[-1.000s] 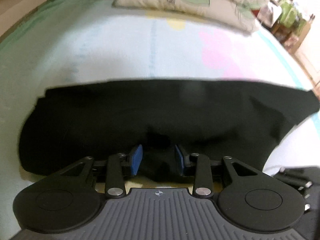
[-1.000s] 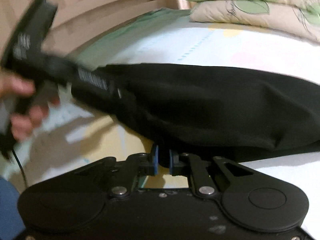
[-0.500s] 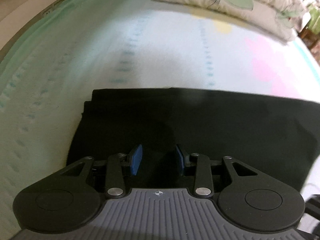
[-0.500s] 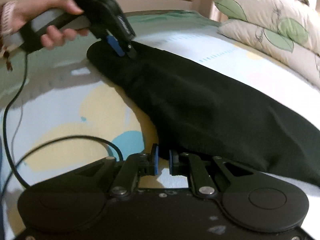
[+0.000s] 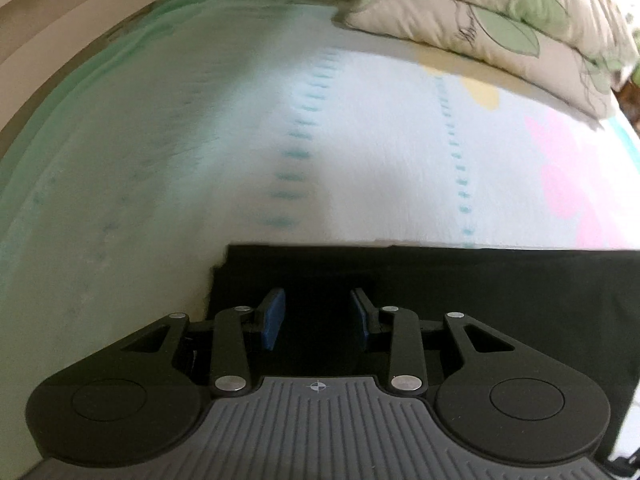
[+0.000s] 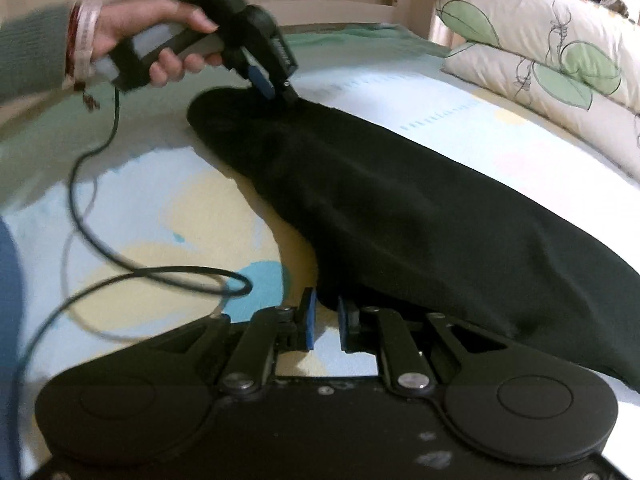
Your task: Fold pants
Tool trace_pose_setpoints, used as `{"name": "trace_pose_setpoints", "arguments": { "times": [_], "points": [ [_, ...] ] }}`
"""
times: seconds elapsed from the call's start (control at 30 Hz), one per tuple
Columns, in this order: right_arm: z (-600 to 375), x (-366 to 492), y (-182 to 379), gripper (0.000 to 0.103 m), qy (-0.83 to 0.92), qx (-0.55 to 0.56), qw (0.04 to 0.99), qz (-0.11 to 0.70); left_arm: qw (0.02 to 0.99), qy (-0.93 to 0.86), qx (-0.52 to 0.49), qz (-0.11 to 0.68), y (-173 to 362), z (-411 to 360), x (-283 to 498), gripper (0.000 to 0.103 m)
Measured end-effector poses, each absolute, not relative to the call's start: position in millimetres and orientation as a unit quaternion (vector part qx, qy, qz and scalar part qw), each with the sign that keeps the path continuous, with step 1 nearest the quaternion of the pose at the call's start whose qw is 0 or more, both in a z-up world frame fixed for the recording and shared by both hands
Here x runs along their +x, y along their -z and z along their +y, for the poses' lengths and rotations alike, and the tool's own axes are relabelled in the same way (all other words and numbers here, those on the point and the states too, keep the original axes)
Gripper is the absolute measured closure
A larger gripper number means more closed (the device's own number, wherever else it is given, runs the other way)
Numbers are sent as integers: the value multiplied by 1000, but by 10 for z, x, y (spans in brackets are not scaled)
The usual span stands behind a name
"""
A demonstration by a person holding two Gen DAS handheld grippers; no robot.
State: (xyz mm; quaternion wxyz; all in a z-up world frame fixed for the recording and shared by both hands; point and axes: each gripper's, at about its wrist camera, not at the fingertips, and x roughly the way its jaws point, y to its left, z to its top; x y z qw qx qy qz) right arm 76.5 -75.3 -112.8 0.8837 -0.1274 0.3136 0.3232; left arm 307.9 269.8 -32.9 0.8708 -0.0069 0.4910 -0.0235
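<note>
Pants: I see the black pants (image 6: 420,216) lying in a long folded band on the bed (image 6: 168,208), running from the near right of the right wrist view to the far left end.
Left hand-held gripper: the left hand-held gripper (image 6: 276,90) sits at the far end of the band; in its own view (image 5: 318,320) the blue pads stand apart with black cloth filling the gap. I cannot tell whether the pads press on the cloth.
Left hand: a hand (image 6: 160,42) wraps the gripper's handle, with bangles at the wrist and a grey-green sleeve behind them.
Right hand-held gripper: the right hand-held gripper (image 6: 326,322) has its pads close together, and a corner of the pants' near edge reaches in between them at the tips. I cannot tell whether the pads actually nip it; a slit of bedsheet shows lower in the gap.
Cable: a black cable (image 6: 132,280) hangs from the left gripper and loops over the sheet beside the pants.
Bedding: the sheet is pale with yellow, blue and pink patches and a green border; two leaf-print pillows (image 6: 552,52) are stacked at the head, well apart from the pants.
Far edge: in the left wrist view the pants' (image 5: 500,292) edge is straight, with a squared corner at left.
</note>
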Motion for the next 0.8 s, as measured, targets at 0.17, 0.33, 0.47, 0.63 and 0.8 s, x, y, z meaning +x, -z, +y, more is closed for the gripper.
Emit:
{"name": "trace_pose_setpoints", "arguments": {
  "times": [0.17,0.33,0.47,0.63,0.8],
  "points": [
    [-1033,818,880,89,-331,-82,890,302,872,31,-19,488,280,2698,2643,68],
    [-1151,860,854,89,-302,-47,911,277,869,68,28,489,392,2435,2435,68],
    [-1034,1059,950,89,-278,-23,917,286,870,50,39,489,514,2395,2622,68],
    [-772,974,1364,98,-276,-72,900,329,873,37,59,483,568,2404,2757,67],
    [-819,853,1301,99,-274,-55,904,322,871,25,79,484,569,2335,2834,68]
  ]
}}
